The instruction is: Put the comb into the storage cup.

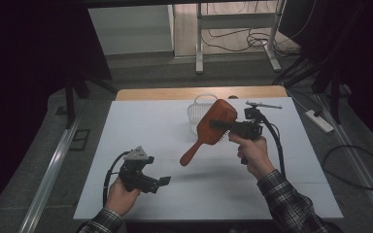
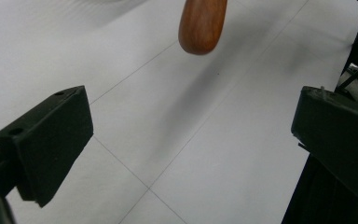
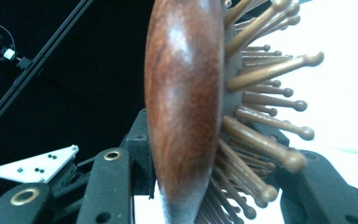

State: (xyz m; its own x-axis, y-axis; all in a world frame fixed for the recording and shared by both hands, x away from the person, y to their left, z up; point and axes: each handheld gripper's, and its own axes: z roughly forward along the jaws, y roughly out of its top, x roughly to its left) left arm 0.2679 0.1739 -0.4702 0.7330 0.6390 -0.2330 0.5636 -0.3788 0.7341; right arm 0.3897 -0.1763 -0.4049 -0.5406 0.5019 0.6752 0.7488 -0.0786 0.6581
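Observation:
A reddish-brown wooden hairbrush (image 1: 212, 127) hangs tilted above the white table, handle pointing down and left. My right gripper (image 1: 223, 127) is shut on its oval head. Up close in the right gripper view, the brush's glossy back (image 3: 184, 112) faces left and its wooden bristles (image 3: 261, 116) fan out to the right, the jaws standing on either side. My left gripper (image 1: 161, 183) is low at the front left, open, with nothing between its pads (image 2: 51, 140). The rounded end of the brush handle (image 2: 202, 23) shows ahead of it, apart from the jaws.
A white plastic basket (image 1: 199, 112) stands on the table behind the brush. The white board (image 1: 141, 126) covers a wooden table (image 1: 175, 93). Cables trail from both grippers. Dark curtains hang on both sides, and a metal frame (image 1: 235, 34) stands on the floor beyond.

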